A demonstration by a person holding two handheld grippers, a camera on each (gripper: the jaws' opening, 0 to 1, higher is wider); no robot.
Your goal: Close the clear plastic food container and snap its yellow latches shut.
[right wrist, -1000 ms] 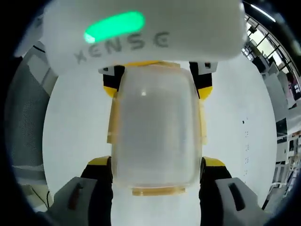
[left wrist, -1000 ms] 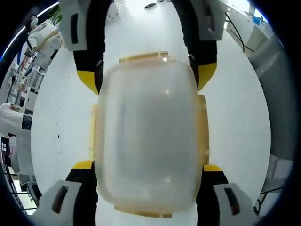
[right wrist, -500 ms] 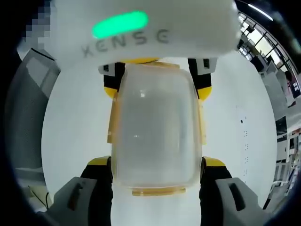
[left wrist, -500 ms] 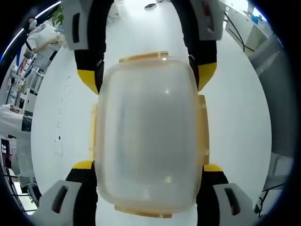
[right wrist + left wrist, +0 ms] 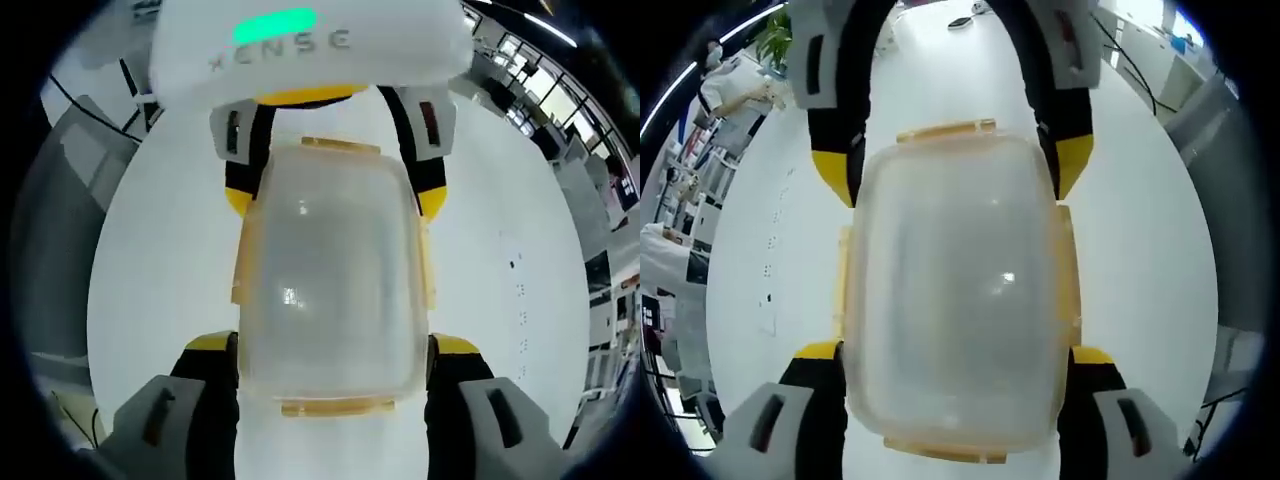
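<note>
Right now your left gripper [image 5: 955, 375] straddles the near end of the container [image 5: 955, 300], its yellow-tipped jaws apart and sitting just beside the two long walls; whether they actually press the plastic you cannot tell. From the far end your right gripper [image 5: 952, 175] reaches in the same way, jaws spread to either side of the box. The right gripper view mirrors this: the right gripper [image 5: 335, 365] flanks the near end of the container [image 5: 330, 285], the left gripper [image 5: 332, 195] flanks the far end.

The container rests flat on the white desk [image 5: 1140, 240], its clear lid [image 5: 960, 270] lying on top (seated all round, as far as the haze lets you judge). Yellow latches [image 5: 945, 130] show at both short ends and along the long sides [image 5: 240, 270], lying close to the walls; whether each is snapped home cannot be told.

A cable [image 5: 1135, 65] trails at the desk's far edge.
</note>
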